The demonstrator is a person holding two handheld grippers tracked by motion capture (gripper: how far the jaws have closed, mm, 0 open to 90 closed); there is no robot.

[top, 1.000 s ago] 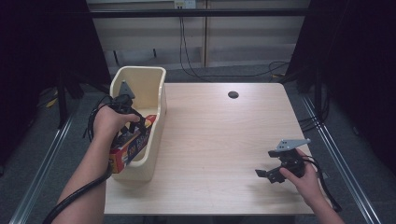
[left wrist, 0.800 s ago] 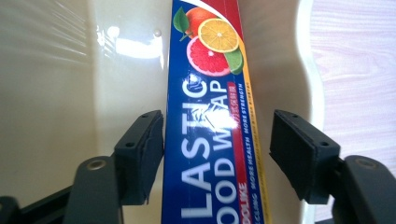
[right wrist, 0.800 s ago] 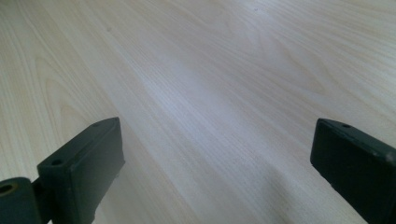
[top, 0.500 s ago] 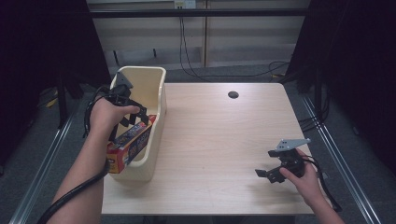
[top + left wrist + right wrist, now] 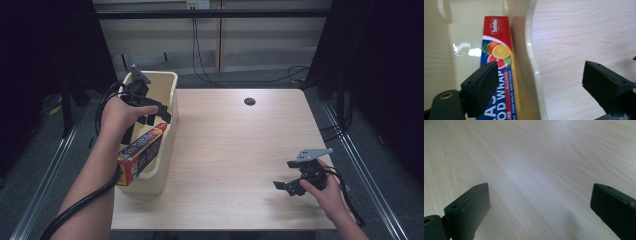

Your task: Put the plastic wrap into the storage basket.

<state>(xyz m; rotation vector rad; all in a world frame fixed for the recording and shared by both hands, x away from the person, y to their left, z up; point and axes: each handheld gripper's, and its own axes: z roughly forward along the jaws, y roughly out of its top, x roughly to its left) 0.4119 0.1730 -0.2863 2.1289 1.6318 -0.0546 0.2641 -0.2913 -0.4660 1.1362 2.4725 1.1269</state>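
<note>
— What has just changed on your left side?

— My left gripper (image 5: 159, 114) has let go of the long red-and-blue cardboard box of food wrap (image 5: 141, 152) and lifted away from it. A second ago I had it down on the box inside the cream plastic bin (image 5: 170, 82); now its jaws stand wide apart with nothing between them, hanging over the bin's right wall.

— So the placing is done?

— I judge it is. The box lies along the bin's right wall, its near end raised at the rim, its far end down inside.

— Anything else in the bin?

— Nothing that I can make out around the box.

— And your right side?

— My right gripper (image 5: 291, 186) hasn't moved: it rests low over the pale wooden table (image 5: 240, 150) near the front right corner, jaws spread, holding nothing.
</note>
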